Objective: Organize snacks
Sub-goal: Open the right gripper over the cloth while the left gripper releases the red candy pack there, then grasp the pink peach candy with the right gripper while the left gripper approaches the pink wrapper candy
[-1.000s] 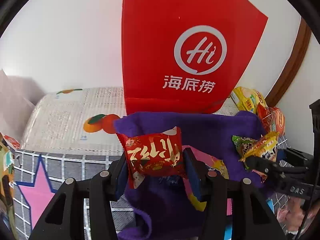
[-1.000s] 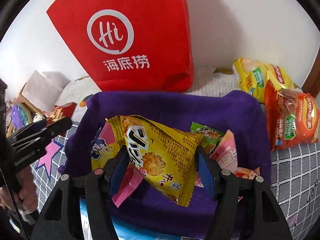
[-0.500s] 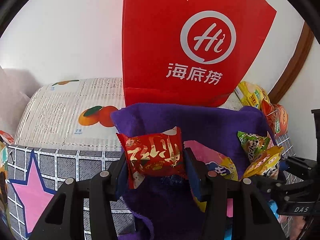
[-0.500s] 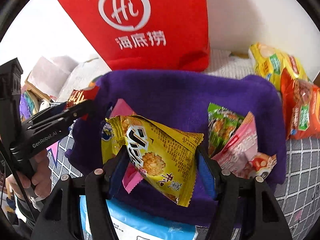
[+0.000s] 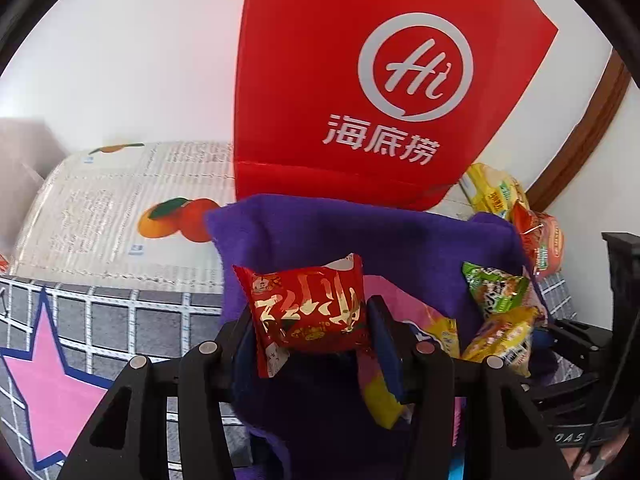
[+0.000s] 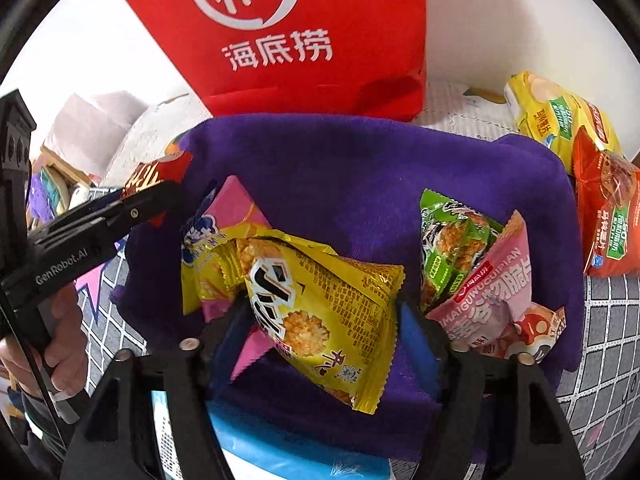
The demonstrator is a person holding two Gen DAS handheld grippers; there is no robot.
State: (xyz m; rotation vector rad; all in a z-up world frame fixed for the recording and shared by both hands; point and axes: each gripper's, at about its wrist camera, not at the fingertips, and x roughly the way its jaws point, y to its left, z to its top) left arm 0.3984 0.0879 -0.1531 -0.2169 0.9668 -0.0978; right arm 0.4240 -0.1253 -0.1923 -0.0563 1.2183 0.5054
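A purple felt basket stands on the checked mat and holds several snack packets. My left gripper is shut on a red packet with gold lettering and hovers over the basket's left rim. My right gripper points down into the basket. Its jaws are opening, and a yellow rice-cracker packet lies loose between them, over a pink packet. Seen from the right wrist, the left gripper reaches in from the left with the red packet.
A red paper bag stands against the wall behind the basket. Green and pink packets fill the basket's right side. Yellow and orange chip bags lie right of it. A printed carton sits at left, a blue pack in front.
The right gripper has dipped lower into the basket and its jaws have spread, loosening the yellow packet. The left gripper still grips the red packet and has barely moved.
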